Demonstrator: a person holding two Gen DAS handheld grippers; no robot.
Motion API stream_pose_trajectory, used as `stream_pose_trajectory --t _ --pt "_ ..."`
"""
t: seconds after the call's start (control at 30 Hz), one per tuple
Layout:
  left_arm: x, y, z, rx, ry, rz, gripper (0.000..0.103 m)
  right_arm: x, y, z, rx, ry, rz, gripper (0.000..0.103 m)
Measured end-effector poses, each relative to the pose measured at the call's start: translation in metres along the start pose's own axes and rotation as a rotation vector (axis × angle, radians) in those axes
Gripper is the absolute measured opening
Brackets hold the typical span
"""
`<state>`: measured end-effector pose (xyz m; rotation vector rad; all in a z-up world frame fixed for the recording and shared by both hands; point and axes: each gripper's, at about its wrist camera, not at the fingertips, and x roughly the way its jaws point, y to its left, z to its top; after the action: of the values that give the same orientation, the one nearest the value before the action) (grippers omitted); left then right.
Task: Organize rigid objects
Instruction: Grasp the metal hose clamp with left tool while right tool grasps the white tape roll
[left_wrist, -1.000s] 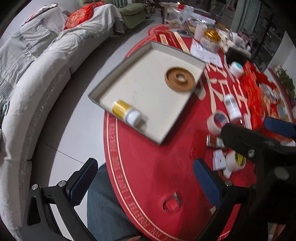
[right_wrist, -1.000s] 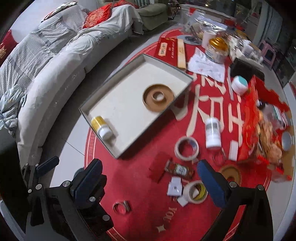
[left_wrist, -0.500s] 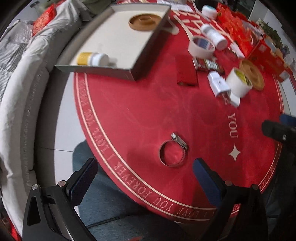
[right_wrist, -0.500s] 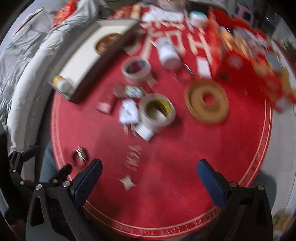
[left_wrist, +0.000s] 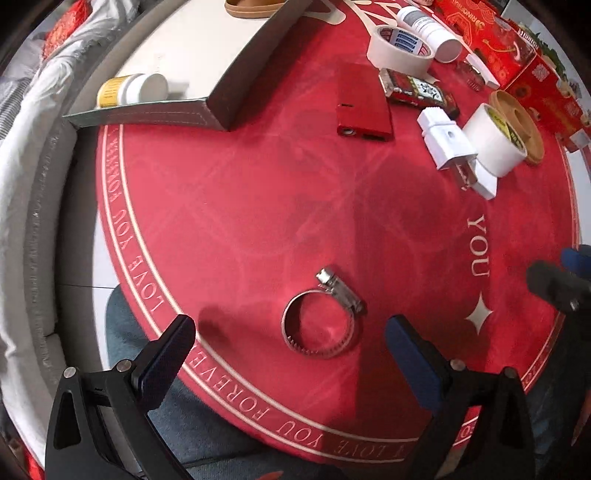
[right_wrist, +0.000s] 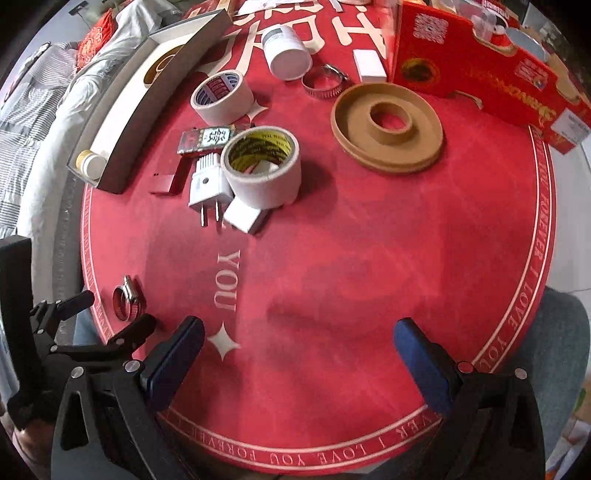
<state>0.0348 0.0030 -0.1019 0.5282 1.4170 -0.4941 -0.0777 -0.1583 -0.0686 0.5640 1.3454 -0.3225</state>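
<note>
A metal hose clamp (left_wrist: 322, 318) lies on the round red table (left_wrist: 258, 206), just ahead of my open, empty left gripper (left_wrist: 290, 354); it also shows in the right wrist view (right_wrist: 127, 298). A grey tray (left_wrist: 218, 77) at the far left holds a yellow-labelled bottle (left_wrist: 129, 88) and a brown ring (left_wrist: 255, 5). My right gripper (right_wrist: 297, 356) is open and empty above the table's near edge. Ahead of it lie a tape roll (right_wrist: 263, 166), a white plug (right_wrist: 207, 182), a brown wooden ring (right_wrist: 386, 127) and a second tape roll (right_wrist: 221, 96).
A red flat case (left_wrist: 364, 107), a snack packet (left_wrist: 415, 88), a white bottle (right_wrist: 286, 50), a second clamp (right_wrist: 325, 83) and red gift boxes (right_wrist: 476, 70) crowd the far side. A grey sofa (left_wrist: 22, 155) curves along the left. My knees are under the near edge.
Both grippers have dropped and tilted toward the table. The left one has closed in on the hose clamp; the right one has moved right, off the tray, to the table's near part.
</note>
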Motion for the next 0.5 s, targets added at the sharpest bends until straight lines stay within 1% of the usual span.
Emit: stream_pose_trajectory --t 0.07,0.17,0.33,0.5 --pt "0.004 0.004 0.002 -0.022 0.016 -0.039 0.103 0.001 0.004 0.008 0.004 -0.021 -0.032 0.103" --pt "0.004 0.005 0.001 -0.031 0.012 -0.041 0.103 0.0 0.006 0.024 0.017 -0.065 -0.069 0.103" --pt "0.005 0.005 0.0 -0.032 0.012 -0.041 0.103 0.003 0.004 0.051 0.057 -0.095 -0.069 0.103" --pt "0.007 0.01 -0.003 -0.039 0.014 -0.041 0.103 0.013 0.006 0.067 0.064 -0.081 -0.062 0.103"
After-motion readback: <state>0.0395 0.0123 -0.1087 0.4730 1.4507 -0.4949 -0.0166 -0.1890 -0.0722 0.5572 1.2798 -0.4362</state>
